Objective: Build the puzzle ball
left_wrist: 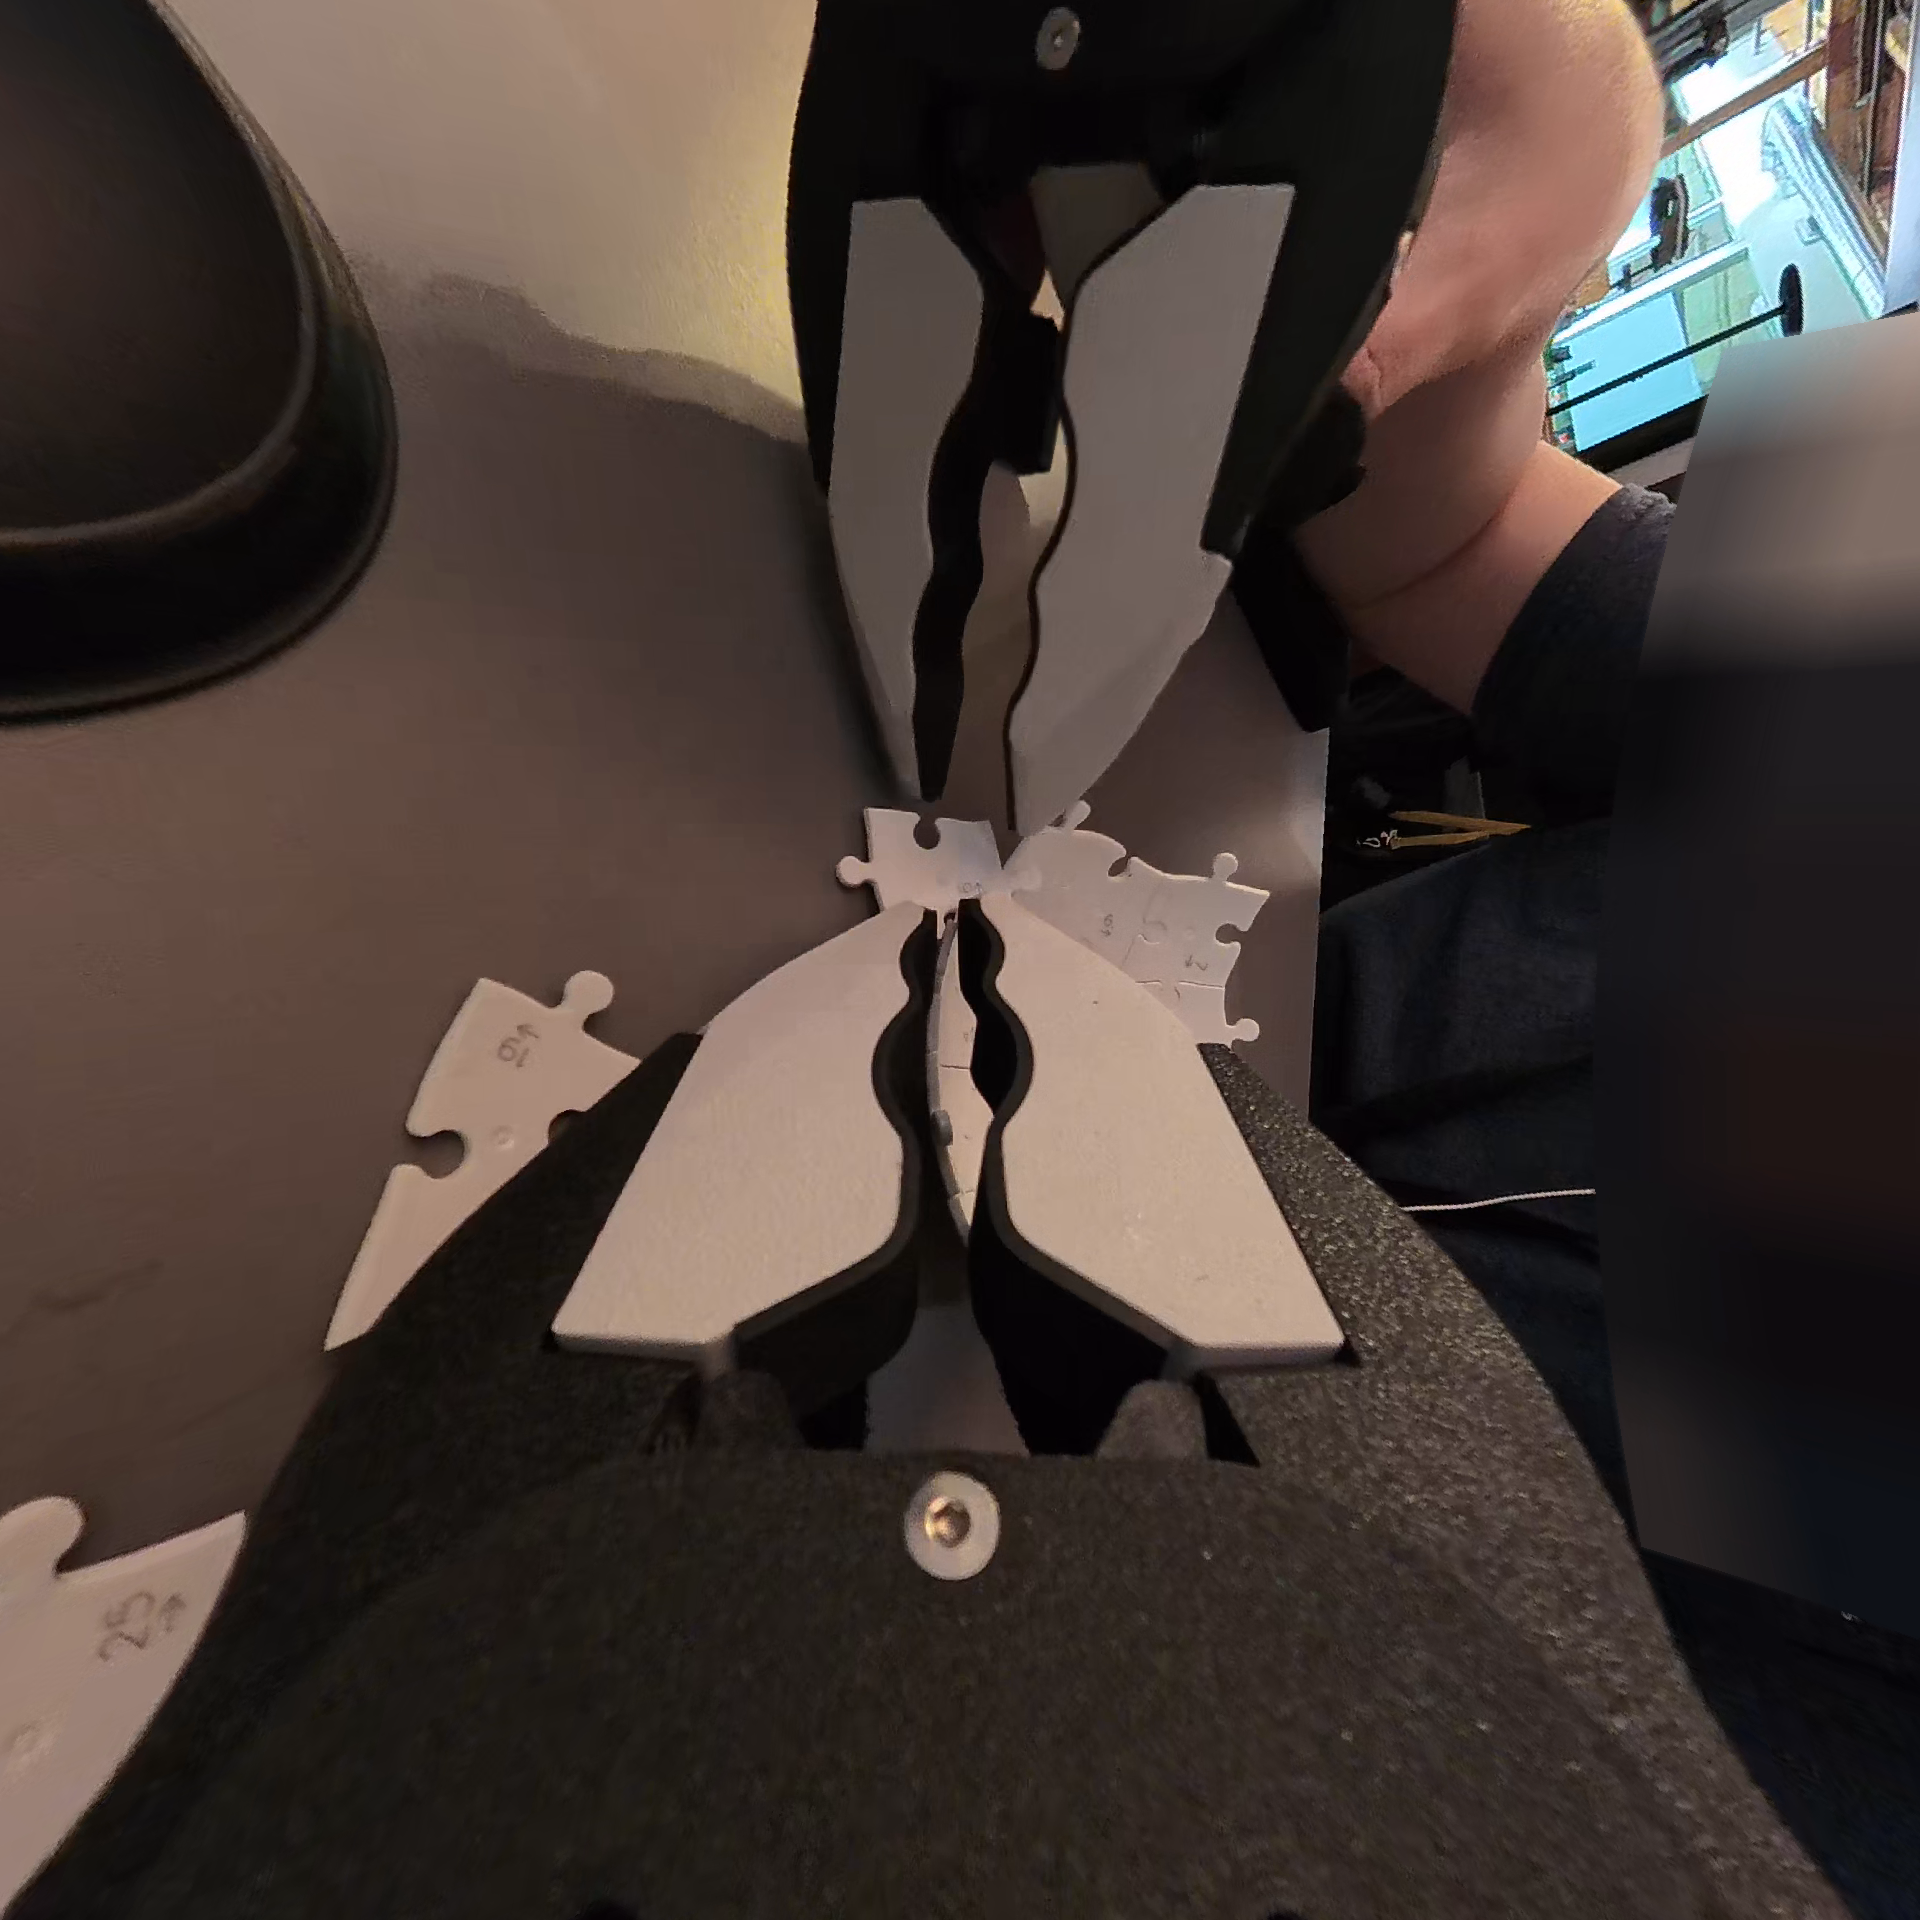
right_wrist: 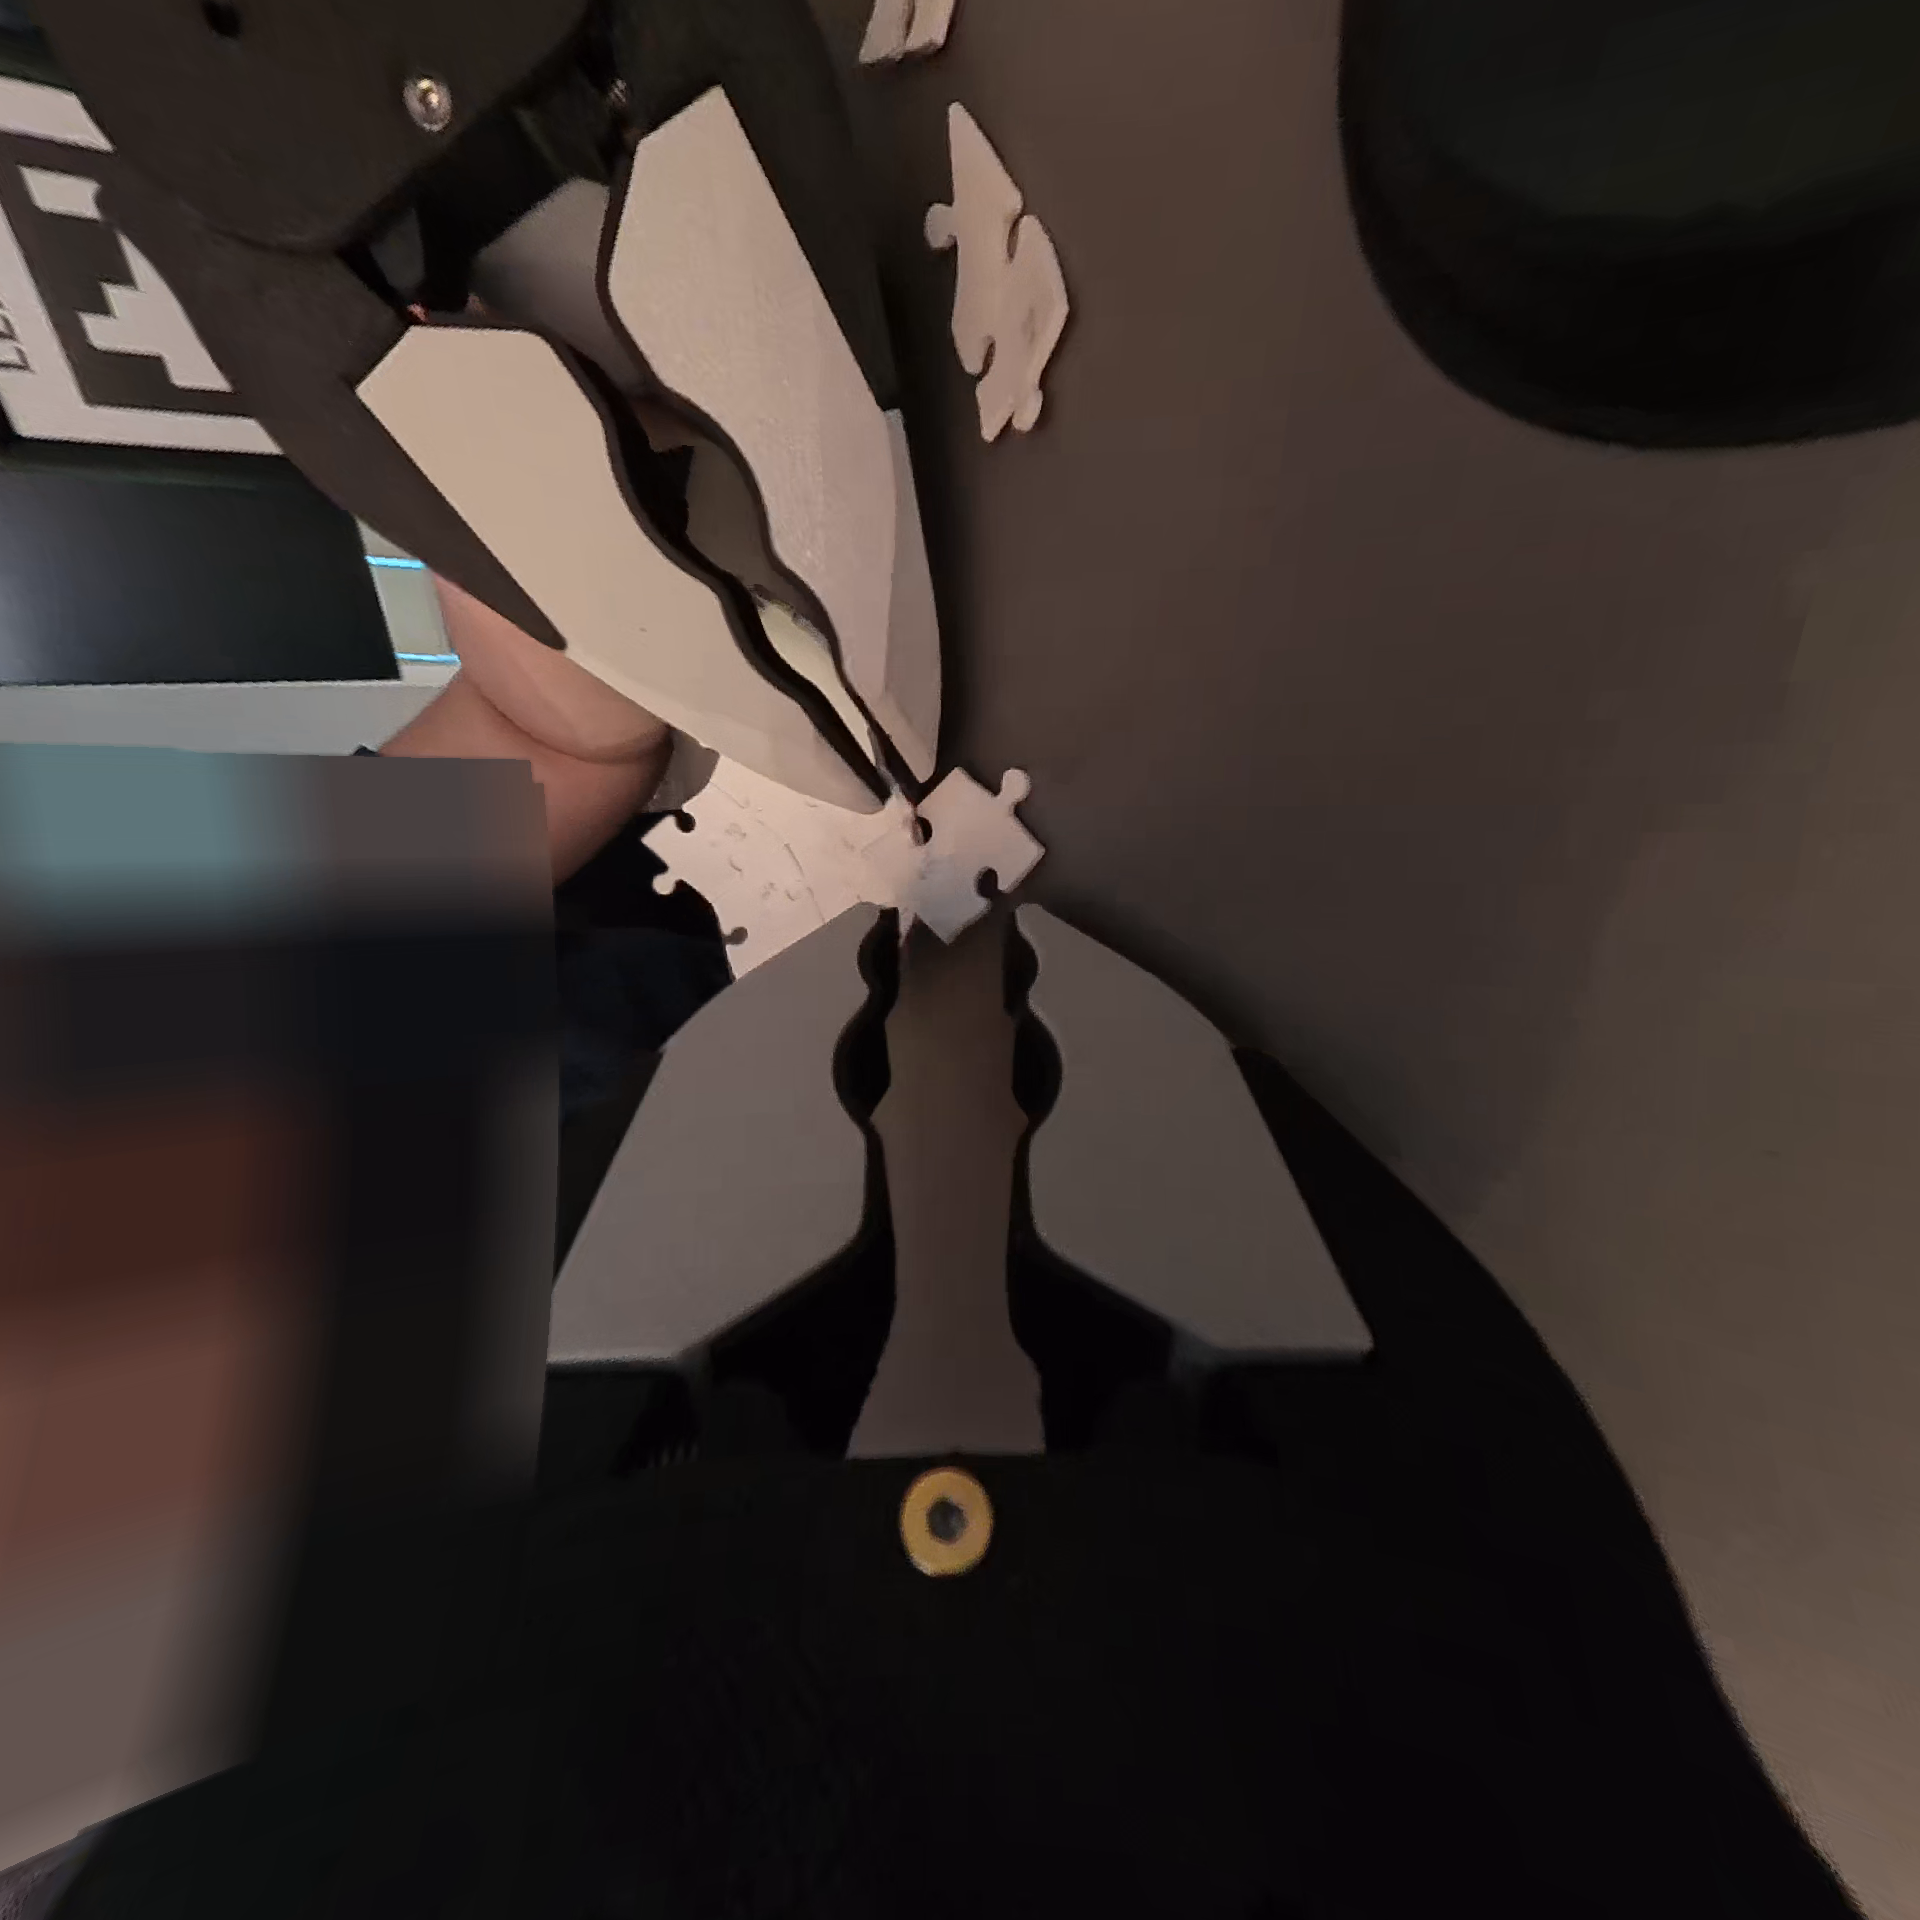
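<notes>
two tongs tip to tip over a dark table (left_wrist: 520, 779). left tongs (left_wrist: 940, 914) narrow, clamped on the edge of a curved joined section (left_wrist: 1153, 925) of white puzzle pieces, fanning out to the right of its tips. right tongs (right_wrist: 958, 920) slightly parted, corner of a single small piece (right_wrist: 971, 857) between the tips and against the section; cannot tell whether pinched or only touched. left of the left tongs, flat on the table, a loose piece (left_wrist: 509, 1060), and a second loose piece (left_wrist: 94, 1621) farther back beside its body. farther left, a black rounded object (left_wrist: 156, 416). behind the right tongs, a person's bare arm (left_wrist: 1507, 260).
</notes>
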`<state>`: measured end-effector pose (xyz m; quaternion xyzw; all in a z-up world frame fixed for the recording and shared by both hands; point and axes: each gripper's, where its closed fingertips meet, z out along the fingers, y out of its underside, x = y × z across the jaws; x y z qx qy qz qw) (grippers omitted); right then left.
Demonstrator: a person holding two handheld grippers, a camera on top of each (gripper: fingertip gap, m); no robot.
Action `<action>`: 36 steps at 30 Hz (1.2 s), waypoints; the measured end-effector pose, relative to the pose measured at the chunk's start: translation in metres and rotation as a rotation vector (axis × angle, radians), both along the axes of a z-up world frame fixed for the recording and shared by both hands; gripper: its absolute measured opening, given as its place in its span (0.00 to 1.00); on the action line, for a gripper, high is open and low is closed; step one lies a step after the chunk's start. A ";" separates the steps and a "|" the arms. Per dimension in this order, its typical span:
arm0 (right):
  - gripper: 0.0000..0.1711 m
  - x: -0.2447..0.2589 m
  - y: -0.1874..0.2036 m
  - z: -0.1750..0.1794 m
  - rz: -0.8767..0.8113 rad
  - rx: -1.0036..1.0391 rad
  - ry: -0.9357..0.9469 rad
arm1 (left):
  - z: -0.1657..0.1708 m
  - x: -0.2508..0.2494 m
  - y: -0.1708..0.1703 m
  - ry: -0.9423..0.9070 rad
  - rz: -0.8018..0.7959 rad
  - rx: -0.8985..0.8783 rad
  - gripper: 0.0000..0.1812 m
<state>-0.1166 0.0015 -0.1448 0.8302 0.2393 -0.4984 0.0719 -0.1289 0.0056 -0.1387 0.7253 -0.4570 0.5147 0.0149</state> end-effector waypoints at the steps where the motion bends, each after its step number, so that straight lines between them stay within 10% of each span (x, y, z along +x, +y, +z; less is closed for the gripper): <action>1: 0.11 0.000 -0.001 -0.001 -0.005 -0.016 0.004 | 0.000 0.000 0.000 0.000 0.000 0.001 0.02; 18: 0.00 -0.003 -0.002 0.003 -0.026 -0.095 0.135 | 0.001 -0.001 -0.001 -0.002 -0.006 -0.013 0.02; 36: 0.10 -0.009 -0.004 0.004 -0.079 -0.153 0.150 | 0.002 -0.005 0.000 -0.003 0.006 -0.020 0.02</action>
